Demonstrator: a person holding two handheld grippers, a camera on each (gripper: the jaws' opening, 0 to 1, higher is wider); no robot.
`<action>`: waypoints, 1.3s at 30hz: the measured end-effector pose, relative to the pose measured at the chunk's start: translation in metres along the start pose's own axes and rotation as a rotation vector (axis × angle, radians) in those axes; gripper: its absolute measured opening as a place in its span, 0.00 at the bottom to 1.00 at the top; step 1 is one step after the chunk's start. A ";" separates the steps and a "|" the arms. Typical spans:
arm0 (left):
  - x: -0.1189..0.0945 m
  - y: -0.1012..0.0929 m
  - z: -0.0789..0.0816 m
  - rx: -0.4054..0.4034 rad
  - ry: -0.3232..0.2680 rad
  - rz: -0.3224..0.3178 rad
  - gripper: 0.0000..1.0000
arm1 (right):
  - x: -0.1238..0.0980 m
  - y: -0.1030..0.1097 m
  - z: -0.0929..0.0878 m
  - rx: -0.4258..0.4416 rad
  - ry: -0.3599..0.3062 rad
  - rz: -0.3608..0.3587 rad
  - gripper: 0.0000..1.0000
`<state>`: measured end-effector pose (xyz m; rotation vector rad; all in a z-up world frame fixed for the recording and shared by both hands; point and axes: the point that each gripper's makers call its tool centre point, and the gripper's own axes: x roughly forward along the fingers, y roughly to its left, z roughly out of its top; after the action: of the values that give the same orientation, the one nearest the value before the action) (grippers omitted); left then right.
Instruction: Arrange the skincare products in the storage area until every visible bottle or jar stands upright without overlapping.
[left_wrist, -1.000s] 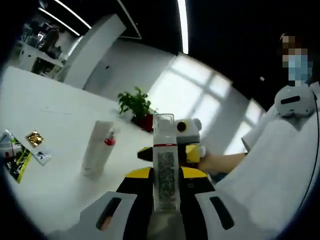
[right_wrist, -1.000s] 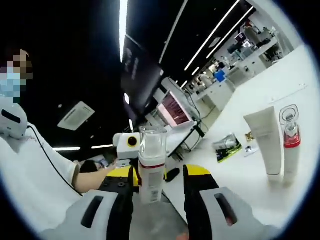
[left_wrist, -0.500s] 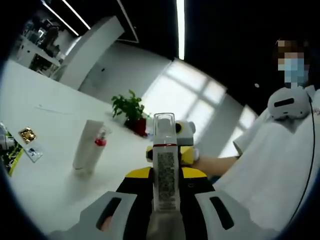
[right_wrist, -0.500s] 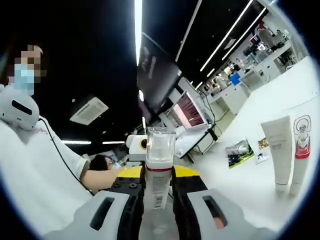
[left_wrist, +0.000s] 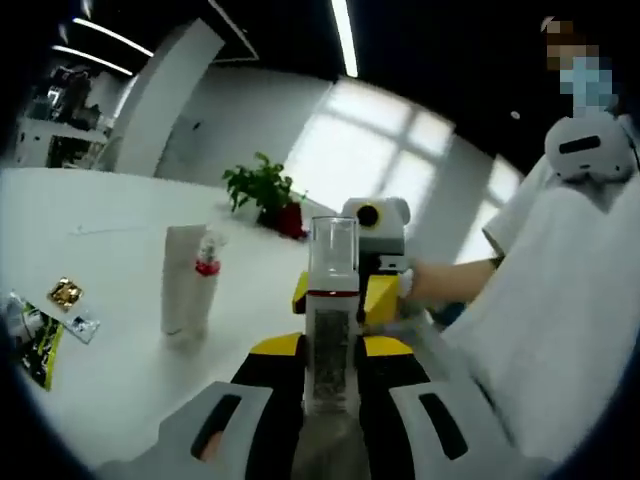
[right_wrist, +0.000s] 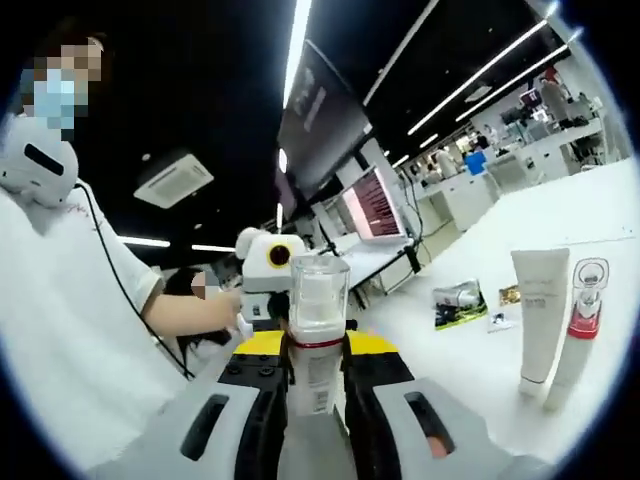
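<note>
Clear-capped bottle (left_wrist: 331, 330), white body with a red band below the cap, upright and raised off the table: we hold it between both grippers at once. Left gripper (left_wrist: 330, 385): jaws closed on the lower body of the bottle. Right gripper (right_wrist: 315, 385): jaws likewise clamped on the same bottle (right_wrist: 317, 335), from the opposite side, so each gripper faces the other across it.

White table (left_wrist: 100, 330), mid distance: we list a white tube (left_wrist: 182, 278) standing on its cap, and touching or just beside it a slim clear bottle with a red collar (left_wrist: 206, 272), also upright. In the right gripper view the same white tube (right_wrist: 540, 312) and red-collared bottle (right_wrist: 580, 322) stand to the right, near each other.

Near left on the table: a green-and-black sachet (left_wrist: 42, 345) and a small gold packet (left_wrist: 66, 292), lying flat.

Far: a potted plant (left_wrist: 266, 195) before bright windows.

Step in hand, as we judge it: carrying the clear-capped bottle to its place. Next move calls for lowering it upright onto bare table beside the standing pair, apart from them, then letting go with both grippers without tipping it.
</note>
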<state>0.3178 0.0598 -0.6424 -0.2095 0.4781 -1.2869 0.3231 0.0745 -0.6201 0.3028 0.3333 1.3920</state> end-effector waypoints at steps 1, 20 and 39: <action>0.001 0.001 -0.003 0.010 0.020 0.007 0.20 | -0.001 -0.001 -0.003 -0.007 0.014 -0.006 0.20; 0.032 0.044 -0.058 0.335 0.367 0.168 0.19 | -0.007 -0.045 -0.061 -0.200 0.299 -0.208 0.21; 0.059 0.081 -0.087 0.430 0.441 0.211 0.22 | -0.005 -0.091 -0.093 -0.235 0.468 -0.332 0.21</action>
<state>0.3607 0.0361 -0.7655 0.4827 0.5655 -1.1958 0.3674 0.0562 -0.7416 -0.2702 0.5711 1.1461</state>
